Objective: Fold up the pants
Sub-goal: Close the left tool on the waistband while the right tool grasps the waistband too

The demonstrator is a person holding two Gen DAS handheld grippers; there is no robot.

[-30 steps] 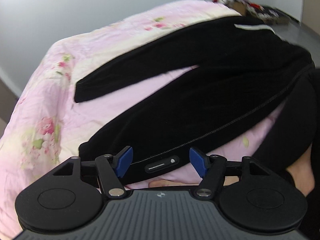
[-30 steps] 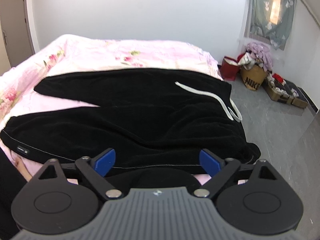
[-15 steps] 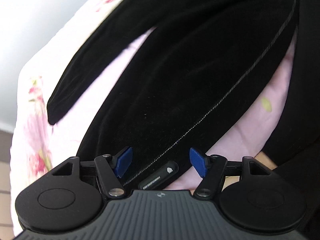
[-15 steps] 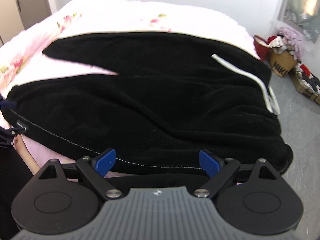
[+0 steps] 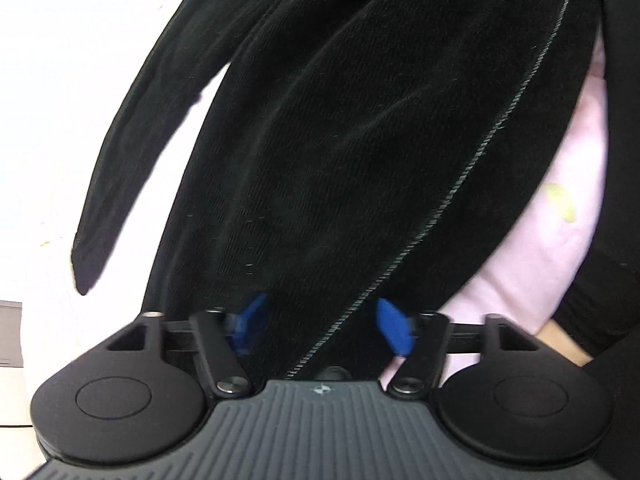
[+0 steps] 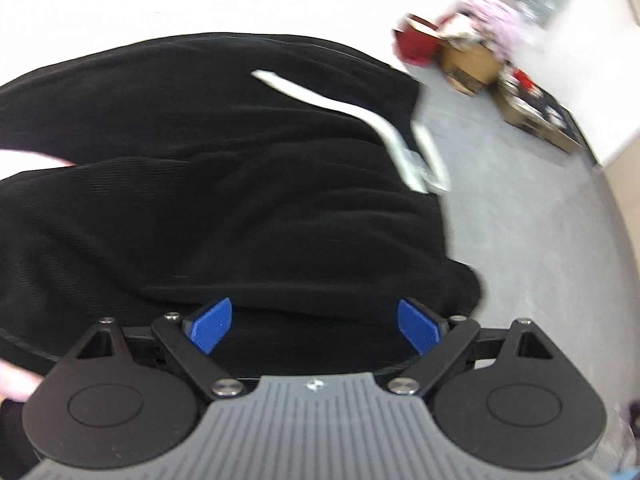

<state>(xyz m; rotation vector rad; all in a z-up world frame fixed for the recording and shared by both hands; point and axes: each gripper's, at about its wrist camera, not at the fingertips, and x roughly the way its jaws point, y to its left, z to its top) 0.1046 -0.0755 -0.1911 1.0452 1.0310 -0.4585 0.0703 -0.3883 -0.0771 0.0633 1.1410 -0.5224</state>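
Pants [image 5: 360, 128]: black, soft ribbed knit, spread flat on the pink bedspread [image 5: 560, 240], two legs splayed in a V.
Long axis: the near leg, with its pale stitched seam [image 5: 460, 184], stretches away from the left gripper [image 5: 324, 322].
Left jaws: apart, blue pads either side of the seam at the near edge, nothing pinched.
Right gripper [image 6: 316, 326]: jaws wide apart at the near hem by the waist.
Drawstring [image 6: 360, 116]: white, flat, hangs over the bed's end.
Nearer hand: both close, I'd judge.
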